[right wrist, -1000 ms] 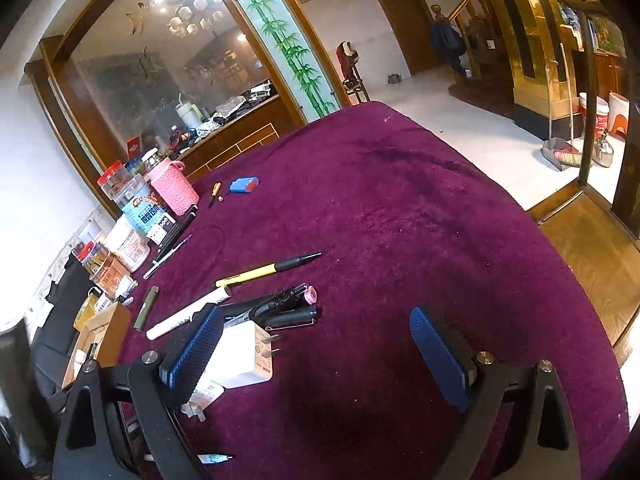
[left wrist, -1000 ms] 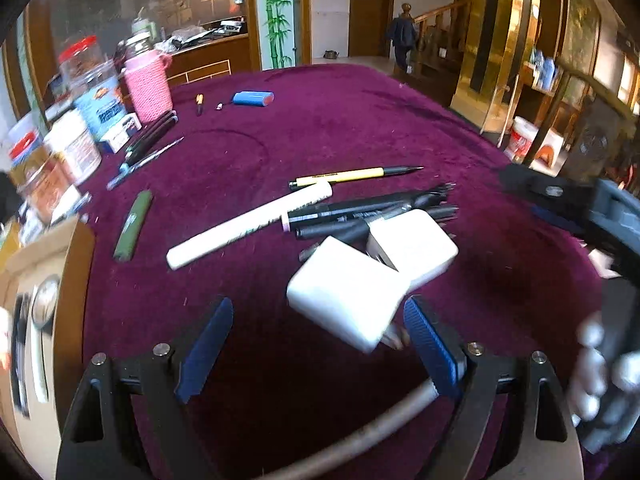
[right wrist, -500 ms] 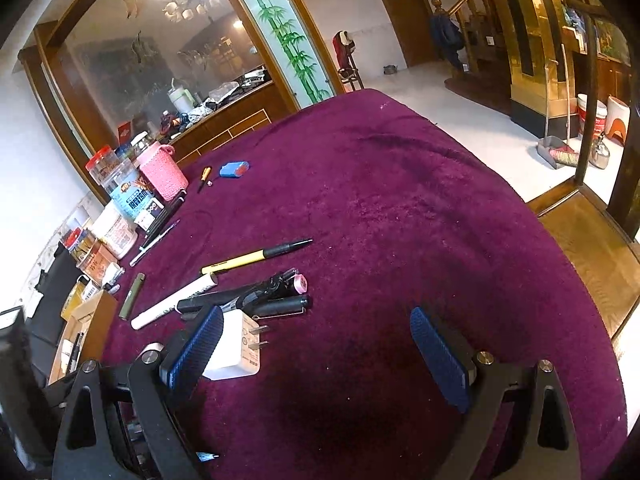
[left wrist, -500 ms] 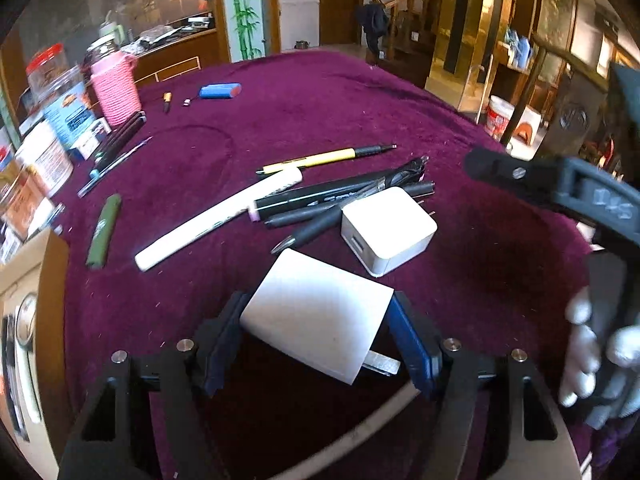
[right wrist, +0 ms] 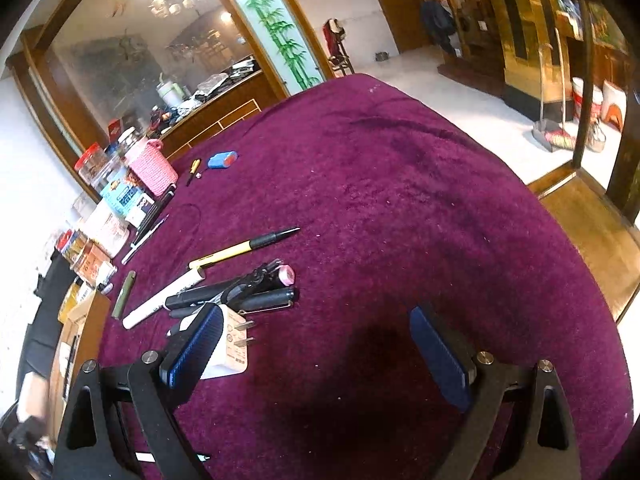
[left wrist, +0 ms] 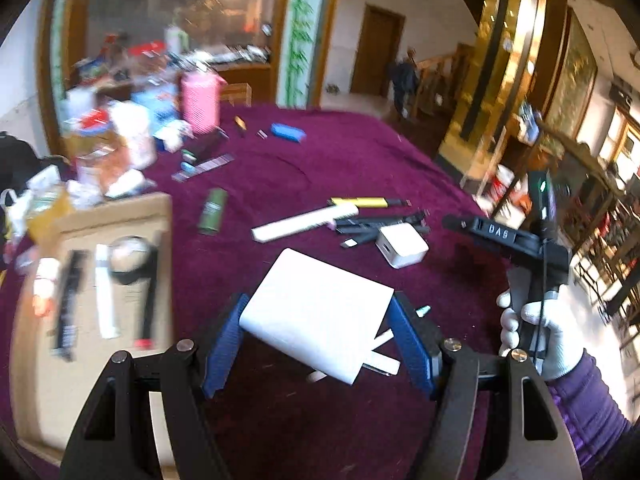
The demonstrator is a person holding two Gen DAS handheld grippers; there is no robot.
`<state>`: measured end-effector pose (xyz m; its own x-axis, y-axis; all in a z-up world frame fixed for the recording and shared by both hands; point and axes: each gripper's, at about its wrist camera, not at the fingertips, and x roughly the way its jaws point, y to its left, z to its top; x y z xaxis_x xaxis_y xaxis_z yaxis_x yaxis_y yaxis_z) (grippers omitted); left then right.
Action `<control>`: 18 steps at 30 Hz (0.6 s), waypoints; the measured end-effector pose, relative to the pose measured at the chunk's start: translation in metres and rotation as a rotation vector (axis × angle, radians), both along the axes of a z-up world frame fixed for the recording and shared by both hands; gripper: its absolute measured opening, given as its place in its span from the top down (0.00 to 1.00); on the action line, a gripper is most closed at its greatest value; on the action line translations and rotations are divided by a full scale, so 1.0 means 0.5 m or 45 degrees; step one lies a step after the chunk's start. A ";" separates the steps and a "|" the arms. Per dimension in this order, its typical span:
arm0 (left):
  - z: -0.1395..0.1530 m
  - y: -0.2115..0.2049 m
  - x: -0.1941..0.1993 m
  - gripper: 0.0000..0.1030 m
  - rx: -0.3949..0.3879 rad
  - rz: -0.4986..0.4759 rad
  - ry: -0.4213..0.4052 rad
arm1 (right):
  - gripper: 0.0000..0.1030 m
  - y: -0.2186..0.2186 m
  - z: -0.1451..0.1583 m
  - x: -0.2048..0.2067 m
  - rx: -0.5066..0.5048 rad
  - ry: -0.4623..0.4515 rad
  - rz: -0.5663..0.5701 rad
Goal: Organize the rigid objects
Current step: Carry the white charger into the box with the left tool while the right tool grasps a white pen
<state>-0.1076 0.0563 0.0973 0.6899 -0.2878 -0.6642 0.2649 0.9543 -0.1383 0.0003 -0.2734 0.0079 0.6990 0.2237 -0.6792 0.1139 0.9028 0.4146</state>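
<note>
Left gripper (left wrist: 320,344): I have its fingers closed on the large charger (left wrist: 316,314), one blue pad on each side face. The jaws closed onto it within the last second.
Large charger: lower centre of the left wrist view, lifted clear of the worktop (left wrist: 360,152), prongs toward the lower right.
Right gripper (right wrist: 316,352): fingers wide, nothing between them; it hangs over bare cloth in the lower centre of its view.
Small charger (left wrist: 401,245): on the worktop, right of centre in the left wrist view, touching the black pens (left wrist: 376,226).
Handling: I judge the large charger rigid, light, smooth-shelled and likely to slip. Grip the flat side faces; keep off the prongs.
Destination: probably the cardboard tray (left wrist: 120,216) at the left of the frame, which already holds several items. The view is blurred, so I cannot name them.
Surface: purple pile cloth, soft, with good friction. Thin pens lie low in the pile.
Other items: white marker (left wrist: 304,222), yellow pen (left wrist: 360,202), green tube (left wrist: 213,211).
Room: a large hall with a glass partition, a wooden door and a stair. Jars and a pink basket (left wrist: 200,100) crowd the upper left edge.
</note>
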 end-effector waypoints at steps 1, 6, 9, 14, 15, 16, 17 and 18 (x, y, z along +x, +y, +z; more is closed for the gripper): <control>0.007 0.021 -0.014 0.32 -0.010 0.026 -0.022 | 0.07 -0.003 -0.003 0.001 0.012 0.007 -0.006; 0.019 0.138 -0.064 0.32 -0.092 0.153 -0.036 | 0.07 0.029 0.017 -0.018 -0.092 0.039 0.014; 0.016 0.214 -0.092 0.32 -0.107 0.254 -0.040 | 0.06 0.100 0.059 -0.085 -0.078 -0.019 0.180; -0.006 0.332 -0.133 0.31 -0.143 0.422 -0.035 | 0.06 0.211 0.058 -0.153 -0.024 0.082 0.391; -0.009 0.346 -0.139 0.31 -0.154 0.439 -0.031 | 0.06 0.226 0.044 -0.157 0.036 0.129 0.420; -0.015 0.364 -0.148 0.31 -0.166 0.458 -0.028 | 0.06 0.240 0.031 -0.160 0.085 0.169 0.440; -0.018 0.376 -0.155 0.31 -0.173 0.472 -0.027 | 0.06 0.251 0.024 -0.159 0.102 0.189 0.450; -0.021 0.386 -0.164 0.31 -0.178 0.484 -0.026 | 0.07 0.267 0.017 -0.156 0.089 0.207 0.449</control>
